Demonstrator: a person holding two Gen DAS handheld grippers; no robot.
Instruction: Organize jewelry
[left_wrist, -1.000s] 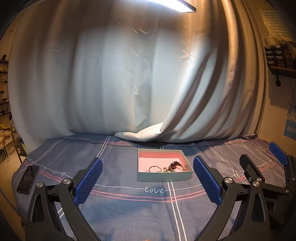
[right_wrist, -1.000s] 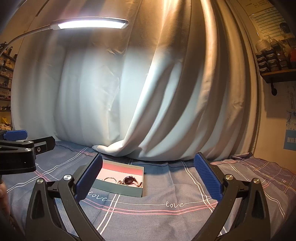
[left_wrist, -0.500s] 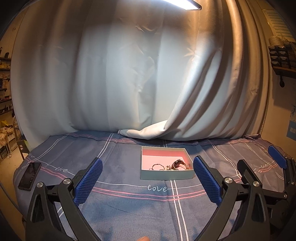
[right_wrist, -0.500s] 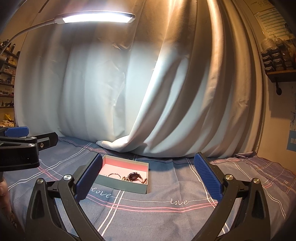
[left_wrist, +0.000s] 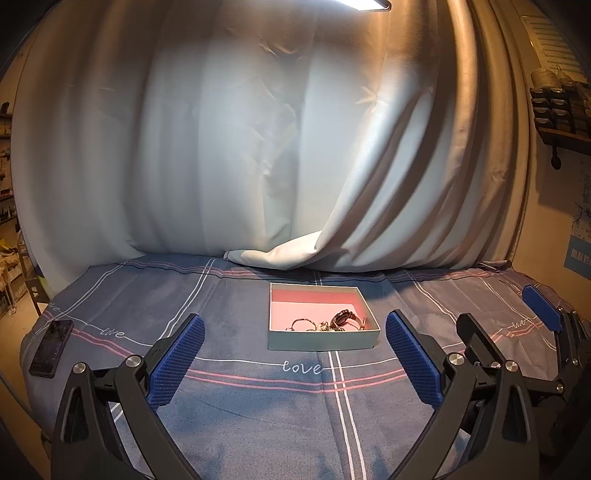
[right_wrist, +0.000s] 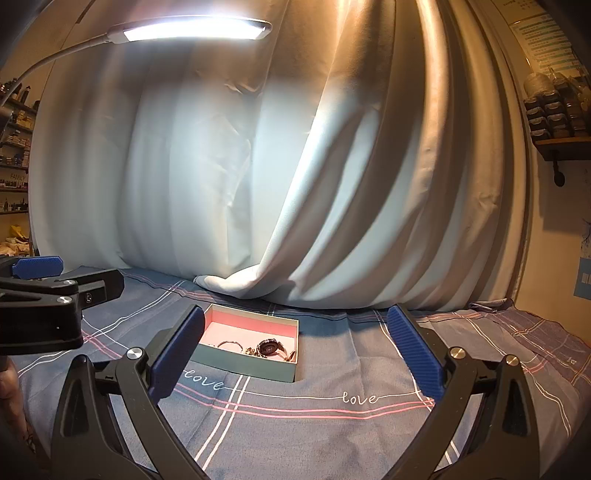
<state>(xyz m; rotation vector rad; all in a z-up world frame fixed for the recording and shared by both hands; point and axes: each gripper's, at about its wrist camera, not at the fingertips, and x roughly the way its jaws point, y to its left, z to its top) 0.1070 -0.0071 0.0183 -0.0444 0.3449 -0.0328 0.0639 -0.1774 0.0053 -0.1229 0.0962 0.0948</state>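
Note:
A shallow teal box (left_wrist: 323, 341) with a pink lining sits on the blue plaid cloth; it also shows in the right wrist view (right_wrist: 243, 363). Inside lie a dark watch (left_wrist: 345, 318) (right_wrist: 269, 347), a thin ring-shaped bangle (left_wrist: 301, 324) (right_wrist: 229, 345) and a small tangle of chain (left_wrist: 324, 326) (right_wrist: 252, 350). My left gripper (left_wrist: 294, 360) is open and empty, held above the cloth in front of the box. My right gripper (right_wrist: 295, 349) is open and empty, to the right of the box. Each gripper shows at the other view's edge.
A black phone (left_wrist: 51, 347) lies near the cloth's left edge. A white curtain (left_wrist: 258, 147) hangs behind the table, its hem (left_wrist: 273, 256) resting just behind the box. A desk lamp (right_wrist: 192, 29) shines from above. Wall shelves (right_wrist: 557, 122) stand at the right.
Both grippers have tilted up and shifted slightly, so the box sits a little lower and farther right in the right wrist view. Jaws stay open. The jewelry has not moved.

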